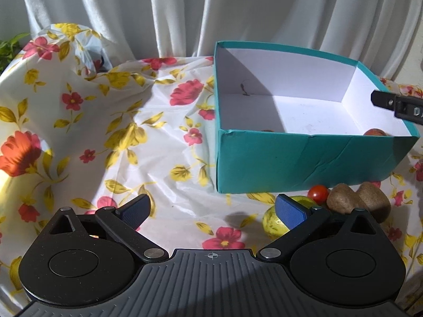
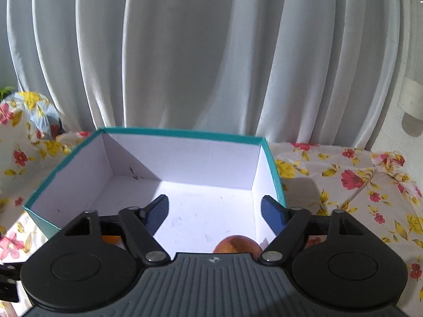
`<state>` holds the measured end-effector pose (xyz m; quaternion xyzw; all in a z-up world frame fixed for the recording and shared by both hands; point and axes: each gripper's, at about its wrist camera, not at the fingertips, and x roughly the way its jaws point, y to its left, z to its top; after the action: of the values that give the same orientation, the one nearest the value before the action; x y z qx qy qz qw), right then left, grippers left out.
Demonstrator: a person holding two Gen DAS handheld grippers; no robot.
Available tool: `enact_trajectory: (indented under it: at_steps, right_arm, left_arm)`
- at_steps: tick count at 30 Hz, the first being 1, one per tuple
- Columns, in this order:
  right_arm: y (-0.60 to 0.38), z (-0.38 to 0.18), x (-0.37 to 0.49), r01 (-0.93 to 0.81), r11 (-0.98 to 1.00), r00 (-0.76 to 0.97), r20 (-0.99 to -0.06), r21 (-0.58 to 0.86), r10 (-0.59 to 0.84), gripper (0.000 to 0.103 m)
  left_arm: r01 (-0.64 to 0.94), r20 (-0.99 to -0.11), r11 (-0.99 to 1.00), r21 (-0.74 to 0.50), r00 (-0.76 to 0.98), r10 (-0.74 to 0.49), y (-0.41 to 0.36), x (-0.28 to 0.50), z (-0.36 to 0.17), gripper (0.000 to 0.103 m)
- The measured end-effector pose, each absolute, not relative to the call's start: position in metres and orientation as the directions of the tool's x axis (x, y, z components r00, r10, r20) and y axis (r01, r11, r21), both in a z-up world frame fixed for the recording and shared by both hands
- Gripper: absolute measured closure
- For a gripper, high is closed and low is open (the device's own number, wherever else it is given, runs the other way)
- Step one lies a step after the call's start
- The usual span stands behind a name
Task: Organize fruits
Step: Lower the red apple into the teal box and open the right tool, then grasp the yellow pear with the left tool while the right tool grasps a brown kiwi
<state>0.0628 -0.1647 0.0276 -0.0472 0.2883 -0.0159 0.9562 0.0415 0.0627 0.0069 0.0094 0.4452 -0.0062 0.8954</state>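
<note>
The left gripper (image 1: 211, 212) is held wide open with nothing in it, low in the frame over the flowered cloth (image 1: 148, 142). At the lower right, a green fruit (image 1: 275, 220), a small red tomato (image 1: 318, 192) and two brown kiwis (image 1: 358, 202) are seen just before the teal box (image 1: 290, 158). The right gripper (image 2: 214, 215) is also spread wide and empty above the box (image 2: 185, 132), where an orange-brown fruit (image 2: 236, 244) is seen at the bottom.

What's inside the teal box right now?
The teal box holds an orange-brown fruit near its front right corner and a second orange piece front left, mostly hidden by the right gripper. The rest of the white floor shows bare.
</note>
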Motion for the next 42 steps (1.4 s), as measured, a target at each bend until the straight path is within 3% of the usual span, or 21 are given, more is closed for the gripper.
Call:
enact_trajectory:
  at_steps: [4,8,25,35,37,42]
  right_arm:
    - [-0.165,0.048,0.020,-0.018,0.999,0.915,-0.402,-0.034,0.003,0.001]
    - [-0.166,0.049,-0.011,-0.038,0.999,0.941,-0.338,-0.015,0.031,0.000]
    - [-0.186,0.031,-0.045,0.045,0.999,0.908,-0.417,0.011,-0.036,0.000]
    - [-0.195,0.025,-0.044,0.077,0.997,0.894,-0.444,0.025,-0.058,0.000]
    - [-0.197,0.024,-0.043,0.085,0.996,0.891,-0.450,0.027,-0.064,0.000]
    - [-0.200,0.021,-0.041,0.100,0.995,0.882,-0.464,0.025,-0.077,0.000]
  left_arm:
    - [0.057,-0.798,0.998,-0.004,0.601,-0.037,0.057,0.040,0.004,0.001]
    - [0.093,-0.803,0.994,-0.059,0.587,-0.103,0.051,0.041,0.001,0.001]
    - [0.161,-0.865,0.987,-0.022,0.492,-0.099,0.005,0.069,-0.028,0.001]
    - [0.190,-0.892,0.979,-0.072,0.427,-0.149,-0.003,0.080,-0.041,0.018]
    - [0.193,-0.895,0.977,-0.090,0.415,-0.164,-0.004,0.084,-0.045,0.025]
    - [0.198,-0.898,0.975,-0.097,0.405,-0.172,-0.006,0.089,-0.050,0.025]
